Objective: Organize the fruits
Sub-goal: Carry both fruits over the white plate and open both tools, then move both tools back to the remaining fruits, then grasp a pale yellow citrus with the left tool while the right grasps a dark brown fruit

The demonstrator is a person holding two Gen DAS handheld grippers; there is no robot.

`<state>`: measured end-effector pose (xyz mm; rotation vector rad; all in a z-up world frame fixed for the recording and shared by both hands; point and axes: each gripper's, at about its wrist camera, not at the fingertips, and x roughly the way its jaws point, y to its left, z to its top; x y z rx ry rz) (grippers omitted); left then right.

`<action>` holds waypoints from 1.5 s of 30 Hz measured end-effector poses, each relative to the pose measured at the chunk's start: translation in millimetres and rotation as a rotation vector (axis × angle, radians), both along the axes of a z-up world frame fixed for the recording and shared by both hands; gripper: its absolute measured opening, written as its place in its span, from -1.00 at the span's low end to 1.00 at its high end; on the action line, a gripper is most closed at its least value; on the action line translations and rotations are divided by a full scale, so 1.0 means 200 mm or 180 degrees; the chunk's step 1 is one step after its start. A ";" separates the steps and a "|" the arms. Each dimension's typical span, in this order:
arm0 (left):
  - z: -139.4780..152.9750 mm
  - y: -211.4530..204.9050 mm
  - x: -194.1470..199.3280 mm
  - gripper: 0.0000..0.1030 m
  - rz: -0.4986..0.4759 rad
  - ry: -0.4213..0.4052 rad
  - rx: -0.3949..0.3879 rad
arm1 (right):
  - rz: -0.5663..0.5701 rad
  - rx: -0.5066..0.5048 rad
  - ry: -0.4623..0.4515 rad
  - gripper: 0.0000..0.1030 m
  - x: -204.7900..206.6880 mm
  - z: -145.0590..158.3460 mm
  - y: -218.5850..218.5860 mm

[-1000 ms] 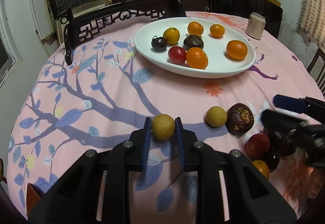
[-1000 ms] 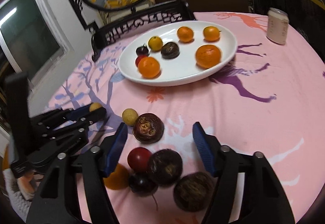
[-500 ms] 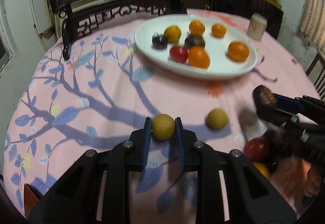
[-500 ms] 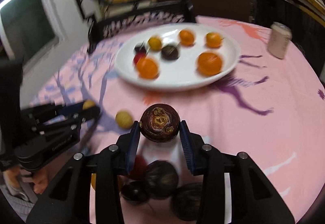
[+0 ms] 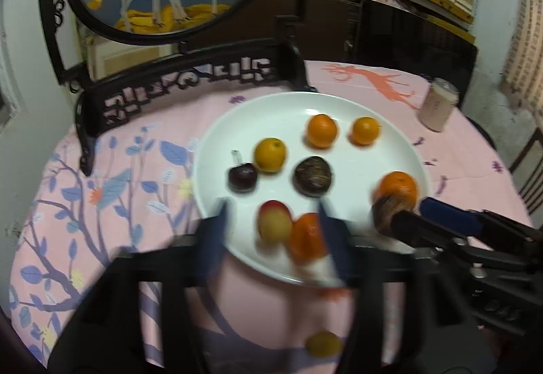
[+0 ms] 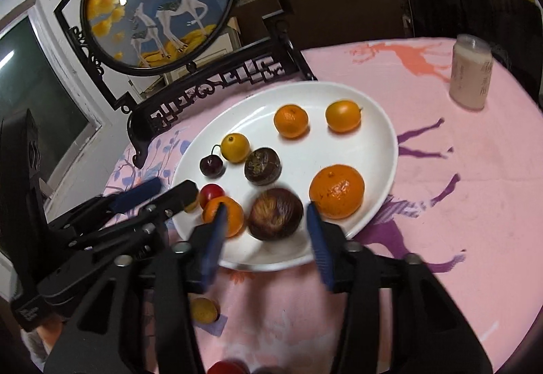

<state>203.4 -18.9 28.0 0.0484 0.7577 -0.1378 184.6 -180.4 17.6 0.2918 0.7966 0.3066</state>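
Both my tongs, closed on fruit a second ago, now gape over the plate (image 6: 383,136): left tongs (image 5: 271,231) empty, right tongs (image 6: 264,231) straddling the freed brown fruit (image 6: 275,218); two fruits delivered.

Left tongs (image 5: 271,221) and near fruit, motion-blurred

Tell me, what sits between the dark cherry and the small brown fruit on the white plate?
In the right wrist view, a small yellow-orange fruit sits in the gap, slightly behind the cherry and brown fruit, on the plate.
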 end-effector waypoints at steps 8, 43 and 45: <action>-0.04 0.08 -0.12 0.66 0.0128 -0.0072 0.0048 | -0.0131 0.0220 0.0064 0.10 -0.10 0.01 -0.14; -0.28 -0.10 -0.39 -0.20 -0.0618 0.0339 0.0198 | 0.0385 0.0104 0.0248 0.22 -0.60 -0.05 -0.11; -0.28 -0.10 -0.38 -0.23 -0.0631 0.0345 0.0174 | 0.0377 0.0099 0.0250 0.22 -0.60 -0.05 -0.11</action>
